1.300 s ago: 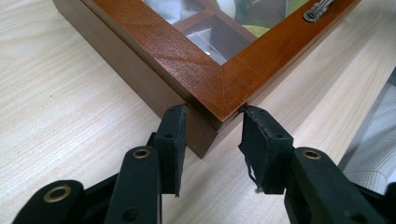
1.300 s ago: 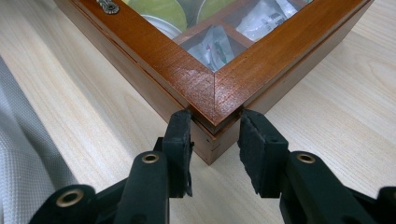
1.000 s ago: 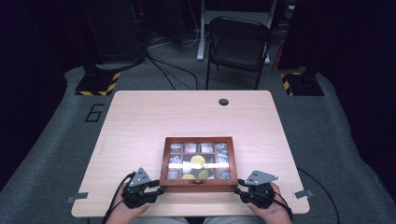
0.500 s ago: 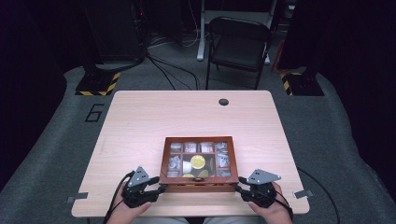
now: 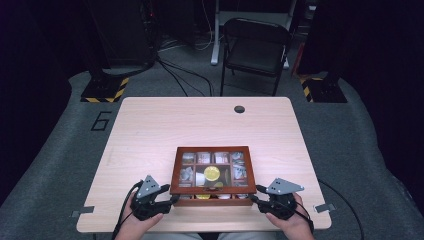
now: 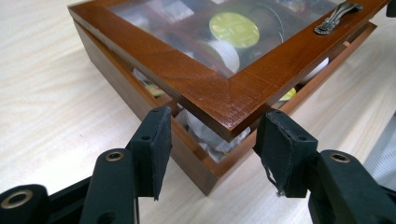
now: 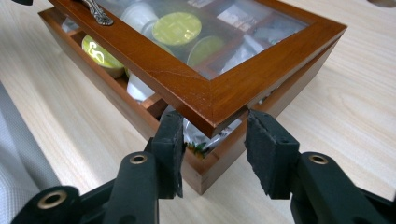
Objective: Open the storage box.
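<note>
I see a pale wooden table (image 5: 165, 125) on grey carpet (image 5: 65, 165), a black folding chair (image 5: 256, 47) behind it, dark surroundings.

Camera layout: one overhead, two gripper-mounted.
High view looks down the pale wooden table (image 5: 150, 125); both gripper views close in on opposite near corners of the glass-lidded brown wooden box (image 5: 213, 150) (image 6: 205, 88) (image 7: 205, 88).

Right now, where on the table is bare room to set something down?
The far half of the table is bare, from the wooden box to the round hole. Strips left and right are free. The near edge is crowded by both grippers.
</note>
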Motion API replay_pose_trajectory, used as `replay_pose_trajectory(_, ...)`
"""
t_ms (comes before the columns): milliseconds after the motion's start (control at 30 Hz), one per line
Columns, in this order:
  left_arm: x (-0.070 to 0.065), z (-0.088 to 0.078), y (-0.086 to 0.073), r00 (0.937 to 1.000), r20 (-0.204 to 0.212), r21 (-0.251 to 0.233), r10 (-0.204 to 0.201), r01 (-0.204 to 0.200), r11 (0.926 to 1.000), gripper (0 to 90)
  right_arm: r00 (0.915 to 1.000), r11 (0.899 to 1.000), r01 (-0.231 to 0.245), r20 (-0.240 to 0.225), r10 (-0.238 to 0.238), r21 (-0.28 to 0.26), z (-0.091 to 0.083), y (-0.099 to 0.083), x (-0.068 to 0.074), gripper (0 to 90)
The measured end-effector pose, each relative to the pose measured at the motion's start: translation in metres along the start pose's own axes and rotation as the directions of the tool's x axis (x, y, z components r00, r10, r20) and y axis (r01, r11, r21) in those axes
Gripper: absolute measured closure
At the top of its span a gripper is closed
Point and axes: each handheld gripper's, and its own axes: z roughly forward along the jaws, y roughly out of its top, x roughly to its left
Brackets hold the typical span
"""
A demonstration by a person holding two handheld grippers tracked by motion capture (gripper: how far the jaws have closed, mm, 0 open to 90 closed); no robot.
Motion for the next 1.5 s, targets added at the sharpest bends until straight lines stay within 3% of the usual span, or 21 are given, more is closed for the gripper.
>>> replay_pose_trajectory(200, 0.004, -0.005, 0.008, 0.9996, 0.02, -0.025, -0.021, 0.021, 0.9995, 43.9, 0.9999, 1.0, 0.011, 0.009, -0.011, -0.015, -0.003, 0.01, -0.002, 54.6)
replay_pose_trajectory(367, 0.005, -0.006, 0.015, 0.9997, 0.019, -0.042, -0.013, 0.014, 0.999, 44.0, 0.9999, 1.0, 0.012, 0.004, -0.012, -0.017, -0.005, 0.019, -0.007, 55.1)
replay_pose_trajectory(500, 0.007, -0.01, 0.025, 0.9997, 0.019, -0.058, 0.018, -0.017, 0.9981, 44.1, 0.9996, 0.999, 0.026, 0.01, -0.026, -0.019, -0.007, 0.027, -0.01, 55.0)
replay_pose_trajectory(833, 0.013, -0.016, 0.044, 0.9996, 0.023, -0.1, 0.016, -0.013, 0.9949, 45.0, 0.9999, 0.998, 0.008, -0.007, -0.009, -0.055, -0.013, 0.045, -0.019, 56.1)
replay_pose_trajectory(900, 0.013, -0.017, 0.046, 0.9996, 0.02, -0.102, 0.017, -0.015, 0.9947, 45.2, 1.0, 0.998, -0.001, -0.004, 0.001, -0.058, -0.013, 0.046, -0.019, 56.3)
replay_pose_trajectory(1200, 0.021, -0.02, 0.059, 0.9993, 0.037, -0.116, 0.005, -0.001, 0.9933, 48.5, 0.9991, 0.997, 0.041, 0.008, -0.041, -0.072, -0.017, 0.063, -0.025, 56.4)
replay_pose_trajectory(1400, 0.024, -0.021, 0.069, 0.9994, 0.023, -0.119, 0.024, -0.022, 0.9927, 48.8, 0.9981, 0.996, 0.06, 0.016, -0.059, -0.073, -0.017, 0.074, -0.028, 56.4)
replay_pose_trajectory(1500, 0.027, -0.02, 0.076, 0.9993, 0.015, -0.117, 0.035, -0.033, 0.9925, 49.0, 0.9988, 0.996, 0.046, 0.019, -0.045, -0.077, -0.017, 0.08, -0.03, 56.6)
